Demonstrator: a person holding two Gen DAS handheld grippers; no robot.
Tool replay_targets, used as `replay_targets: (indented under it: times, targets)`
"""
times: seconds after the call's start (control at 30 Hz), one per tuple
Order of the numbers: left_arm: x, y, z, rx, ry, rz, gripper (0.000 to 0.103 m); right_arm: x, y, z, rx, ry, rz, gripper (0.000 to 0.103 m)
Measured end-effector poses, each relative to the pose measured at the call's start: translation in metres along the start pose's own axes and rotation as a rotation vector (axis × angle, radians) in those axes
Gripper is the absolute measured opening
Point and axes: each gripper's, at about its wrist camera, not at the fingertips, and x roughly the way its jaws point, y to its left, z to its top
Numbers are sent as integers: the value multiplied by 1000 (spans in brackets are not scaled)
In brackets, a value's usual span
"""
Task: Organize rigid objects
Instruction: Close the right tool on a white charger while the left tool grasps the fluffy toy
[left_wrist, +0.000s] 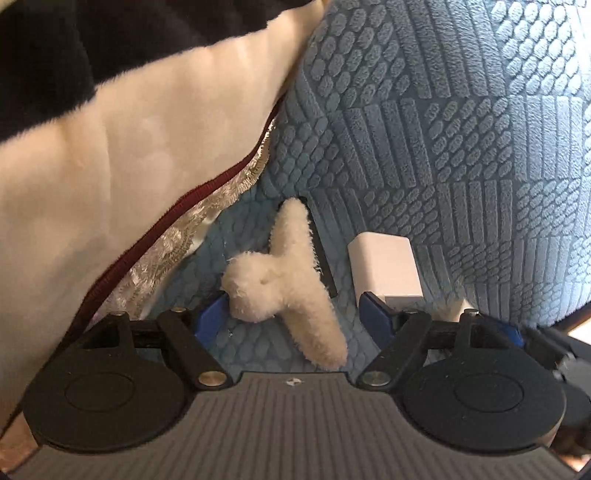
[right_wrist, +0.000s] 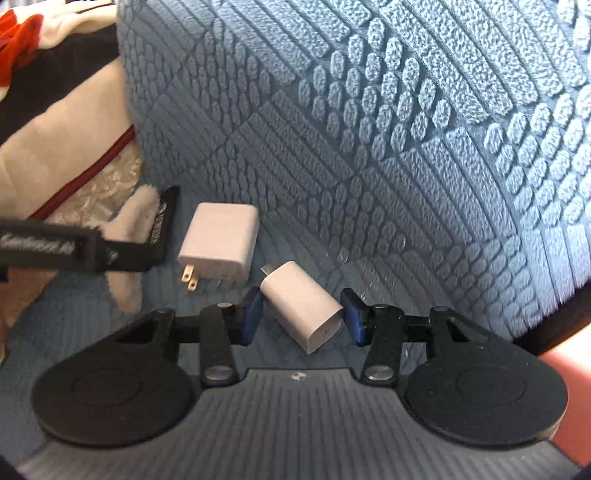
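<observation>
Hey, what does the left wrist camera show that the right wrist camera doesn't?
Left wrist only: the whole fluffy hair clip, lying between the open left hand-held gripper.

Right wrist only: the small charger between the open right hand-held gripper, and the big charger's prongs.

Both: the big charger, the blue quilted cover and the cream pillow.

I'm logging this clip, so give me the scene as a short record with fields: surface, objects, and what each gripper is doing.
surface: blue textured cushion
left gripper: open, straddling the fluffy white hair claw
right gripper: open, fingers either side of the small white charger
other objects: larger white charger with prongs showing, lying beside the small one
backdrop: cream and dark plush pillow
</observation>
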Motion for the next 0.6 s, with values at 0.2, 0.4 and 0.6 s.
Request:
replay_targets:
  times: [0.2, 0.4, 0.6]
  targets:
    - [-3, 0, -11, -5, -68, 65, 60, -18, 0, -17, 23, 9, 21, 50]
    - [-17, -4, -20, 6, -50, 34, 51, -33, 15, -29, -22, 7, 15, 50]
    - [-35, -12, -30, 37, -32, -11, 51, -47, 22, -32, 25, -2, 7, 50]
